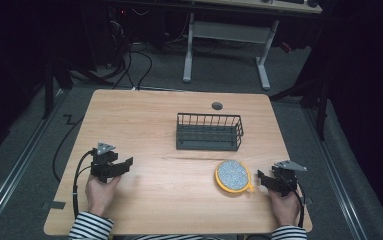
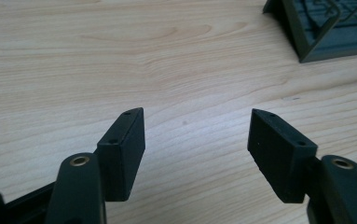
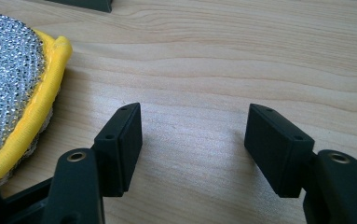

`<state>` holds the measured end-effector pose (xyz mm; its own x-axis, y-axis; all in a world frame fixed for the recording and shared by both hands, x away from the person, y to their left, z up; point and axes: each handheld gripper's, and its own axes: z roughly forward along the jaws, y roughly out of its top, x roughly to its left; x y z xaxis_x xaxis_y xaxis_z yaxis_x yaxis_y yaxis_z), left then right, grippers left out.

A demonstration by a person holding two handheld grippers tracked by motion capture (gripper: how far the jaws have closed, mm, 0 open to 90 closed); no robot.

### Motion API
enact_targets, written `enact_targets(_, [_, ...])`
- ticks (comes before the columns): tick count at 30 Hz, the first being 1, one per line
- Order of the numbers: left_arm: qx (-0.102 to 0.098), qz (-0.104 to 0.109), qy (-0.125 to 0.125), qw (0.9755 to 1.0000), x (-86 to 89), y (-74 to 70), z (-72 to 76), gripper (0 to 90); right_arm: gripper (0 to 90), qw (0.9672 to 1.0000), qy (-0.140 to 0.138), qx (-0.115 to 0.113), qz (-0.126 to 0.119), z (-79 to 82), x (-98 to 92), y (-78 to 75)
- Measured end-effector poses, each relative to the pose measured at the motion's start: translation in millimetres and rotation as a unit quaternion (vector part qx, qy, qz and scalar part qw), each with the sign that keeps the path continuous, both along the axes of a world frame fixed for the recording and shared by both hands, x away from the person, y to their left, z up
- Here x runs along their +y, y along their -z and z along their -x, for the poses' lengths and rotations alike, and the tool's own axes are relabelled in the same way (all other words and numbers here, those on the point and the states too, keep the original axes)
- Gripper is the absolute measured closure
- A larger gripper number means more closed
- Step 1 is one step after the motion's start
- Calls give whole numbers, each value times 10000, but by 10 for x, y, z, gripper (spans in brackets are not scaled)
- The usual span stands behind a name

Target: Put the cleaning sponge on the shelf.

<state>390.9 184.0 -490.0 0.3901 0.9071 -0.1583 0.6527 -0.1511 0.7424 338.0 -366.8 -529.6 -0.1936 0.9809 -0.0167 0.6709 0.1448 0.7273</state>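
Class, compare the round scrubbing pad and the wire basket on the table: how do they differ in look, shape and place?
The pad is a flat disc, silvery with a yellow rim; the basket is a dark, upright, rectangular wire frame. The pad lies near the right tool; the basket stands farther back, mid-table. The pad is solid-faced; the basket is open-sided and empty. Both rest on the wooden table, untouched by either tool.

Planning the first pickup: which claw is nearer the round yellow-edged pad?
The right claw: the pad lies just beside it, while the left claw sits across the table, both open and empty.
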Motion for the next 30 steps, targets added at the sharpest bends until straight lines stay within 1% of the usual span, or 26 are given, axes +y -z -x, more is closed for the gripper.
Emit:
enact_targets(2, [-23,0,14,10000,-13,-10,-7,383,369,10000,-2,-1,2,0,0,0])
enact_targets(3, [-25,-75,69,9999,-42,-41,-25,383,369,10000,-2,-2,0,0,0,0])
enact_targets(4, [-25,-75,69,9999,-42,-41,-25,381,369,10000,-3,-1,0,0,0,0])
enact_targets(5, [-38,-57,139,9999,-69,-75,-42,379,369,10000,-2,-1,0,0,0,0])
enact_targets(6, [-38,-57,139,9999,-69,-75,-42,377,369,10000,7,4,0,1,0,0])
enact_targets(7, [-57,54,158,9998,-94,-104,-57,376,369,10000,-2,-2,2,0,0,0])
enact_targets(8, [26,70,203,9998,-107,-121,-72,381,369,10000,-4,-3,1,0,0,0])
enact_targets(9, [52,38,228,9997,-124,-136,-84,387,368,10000,4,5,-1,1,0,0])
enact_targets(10, [52,38,228,9997,-124,-136,-84,394,368,10000,4,5,-1,1,0,0])
enact_targets(11, [49,5,259,9997,-156,-166,-105,397,368,10000,-5,0,1,0,0,0])
enact_targets(14, [67,29,286,9996,-182,-199,-129,397,366,10000,0,5,0,1,1,0])
enact_targets(19, [2,-155,381,9992,-305,-330,-211,395,366,10000,-11,0,4,0,0,0])
enact_targets(21, [-11,-163,440,9989,-354,-378,-244,395,366,10000,-3,6,2,1,1,0])
enact_targets(22, [-11,-163,440,9989,-354,-378,-244,394,366,10000,-3,6,2,1,1,0])
enact_targets(23, [-16,-190,513,9985,-407,-425,-279,394,366,10000,-4,5,3,1,1,0])
enact_targets(24, [-16,-190,513,9985,-407,-425,-279,395,366,10000,-3,6,3,1,1,0])
enact_targets(25, [8,-181,555,9983,-432,-448,-299,395,366,10000,-3,6,3,1,1,0])
enact_targets(26, [14,-233,620,9978,-494,-492,-332,393,366,10000,-2,5,2,1,2,0])
enact_targets(27, [14,-233,620,9978,-494,-492,-332,388,366,10000,-2,5,2,1,2,0])
enact_targets(28, [15,-210,713,9972,-556,-533,-354,381,366,10000,-6,3,10,1,2,-1])
enact_targets(30, [16,-245,789,9966,-625,-565,-378,376,365,10000,-13,6,23,1,1,-1])
